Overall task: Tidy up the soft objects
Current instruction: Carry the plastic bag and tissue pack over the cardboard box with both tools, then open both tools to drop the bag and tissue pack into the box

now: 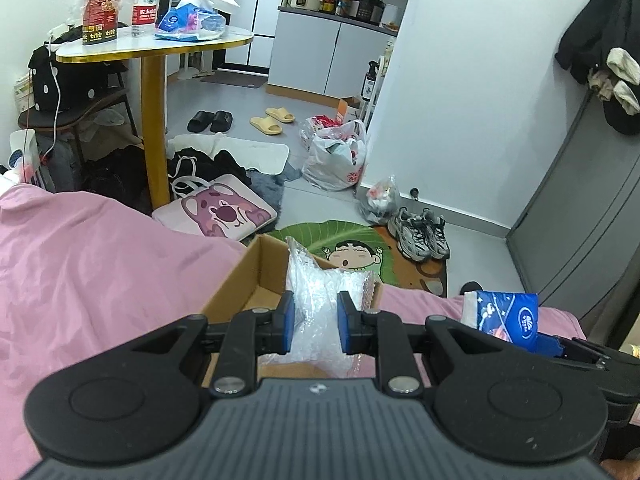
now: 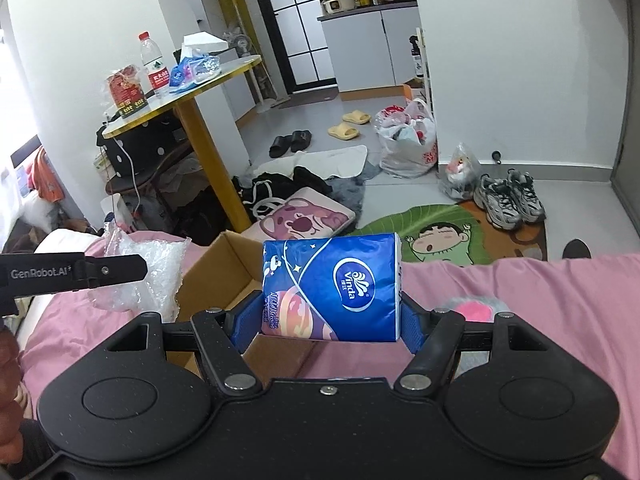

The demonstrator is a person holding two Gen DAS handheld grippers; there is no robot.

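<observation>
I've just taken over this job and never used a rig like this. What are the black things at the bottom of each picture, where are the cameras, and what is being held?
There is no robot arm here: a person holds a two-finger gripper in each hand, and each carries a wide-angle camera looking forward along its fingers. The black shapes are the grippers' own bodies.

The left wrist view shows the left gripper shut on a crumpled clear plastic bag. The right wrist view shows the right gripper shut on a blue tissue pack.

Both hover over an open cardboard box resting on a pink bedsheet. A pink fluffy item lies on the sheet.
</observation>
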